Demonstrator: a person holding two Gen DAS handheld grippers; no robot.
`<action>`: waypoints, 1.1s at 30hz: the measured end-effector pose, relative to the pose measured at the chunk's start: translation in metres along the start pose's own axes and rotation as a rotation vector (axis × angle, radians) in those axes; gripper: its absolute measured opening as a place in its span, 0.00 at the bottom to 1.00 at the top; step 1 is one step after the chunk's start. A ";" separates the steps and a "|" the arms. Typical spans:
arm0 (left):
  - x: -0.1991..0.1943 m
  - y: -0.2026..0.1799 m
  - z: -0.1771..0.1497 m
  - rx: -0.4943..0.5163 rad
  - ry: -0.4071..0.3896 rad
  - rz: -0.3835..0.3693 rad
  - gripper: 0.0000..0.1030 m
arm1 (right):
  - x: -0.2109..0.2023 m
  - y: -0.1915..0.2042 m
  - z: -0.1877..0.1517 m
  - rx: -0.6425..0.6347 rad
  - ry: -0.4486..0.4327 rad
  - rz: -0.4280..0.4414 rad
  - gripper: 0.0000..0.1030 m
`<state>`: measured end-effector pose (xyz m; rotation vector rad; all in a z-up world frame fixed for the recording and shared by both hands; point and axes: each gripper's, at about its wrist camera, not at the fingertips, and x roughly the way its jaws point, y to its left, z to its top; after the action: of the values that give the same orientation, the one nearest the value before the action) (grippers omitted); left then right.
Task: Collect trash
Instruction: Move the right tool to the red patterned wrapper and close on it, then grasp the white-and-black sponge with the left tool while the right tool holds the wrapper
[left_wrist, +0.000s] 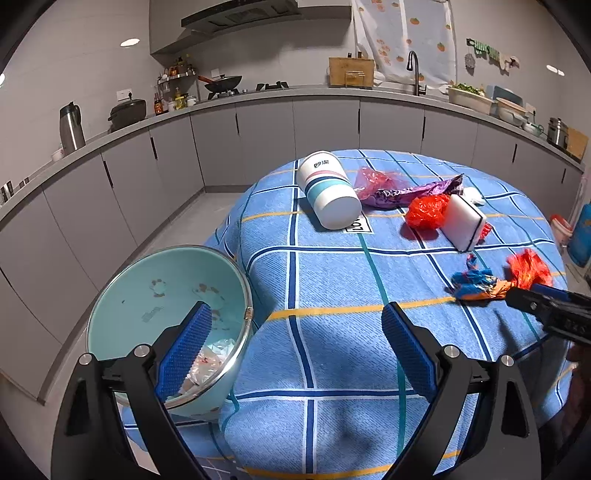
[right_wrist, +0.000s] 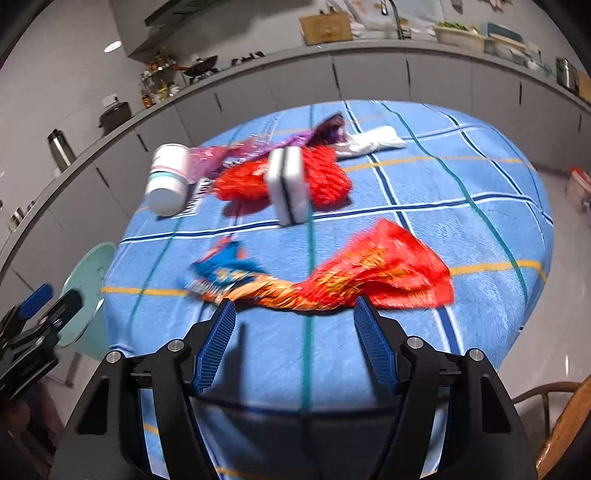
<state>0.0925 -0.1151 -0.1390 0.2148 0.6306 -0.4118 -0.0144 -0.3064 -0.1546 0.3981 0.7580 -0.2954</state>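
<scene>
The right hand-held gripper (right_wrist: 294, 314) hung low in the right wrist view with its blue-padded jaws parted and nothing between them, its tips just short of a twisted orange, red and blue snack wrapper (right_wrist: 332, 280) that lay across the middle of the frame. No pad pressed on the wrapper, so by my reading this piece was only being approached, not yet picked up.

The left hand-held gripper (left_wrist: 295, 332) stood released too, its jaws opening wide and empty at the bottom of the left wrist view, over the blue checked cloth of the round worktop (left_wrist: 332, 280). Its left finger overlapped the rim of a pale green round bin (left_wrist: 162, 288) at the lower left, which sat beside the worktop's edge, tipped toward the camera. Some crumpled whitish scraps lay in the bottom of the bin, so a little of the collecting looked done.

Most of it seemed left. Toward the upper middle of the left wrist view a white cup with teal and navy stripes (left_wrist: 328, 192) lay on its side, a pink plastic bag (left_wrist: 373, 179) and a purple foil wrapper (left_wrist: 410, 192) just right of it. Beside those sat a crumpled red plastic bag (left_wrist: 424, 212) touching a white sponge block with a dark stripe (left_wrist: 463, 221). A white crumpled tissue (right_wrist: 373, 142) lay at the far side in the right wrist view
</scene>
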 end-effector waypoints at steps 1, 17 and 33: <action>0.000 0.000 0.000 0.000 0.000 0.001 0.89 | 0.004 -0.005 0.003 0.014 -0.001 0.000 0.65; 0.009 -0.008 0.002 0.019 0.017 0.003 0.90 | 0.043 -0.022 0.051 0.059 -0.008 -0.110 0.47; 0.018 -0.015 0.034 0.005 -0.023 -0.011 0.90 | 0.009 -0.028 0.060 -0.028 -0.109 -0.178 0.21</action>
<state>0.1172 -0.1448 -0.1241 0.2113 0.6087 -0.4255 0.0165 -0.3594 -0.1282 0.2863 0.6912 -0.4696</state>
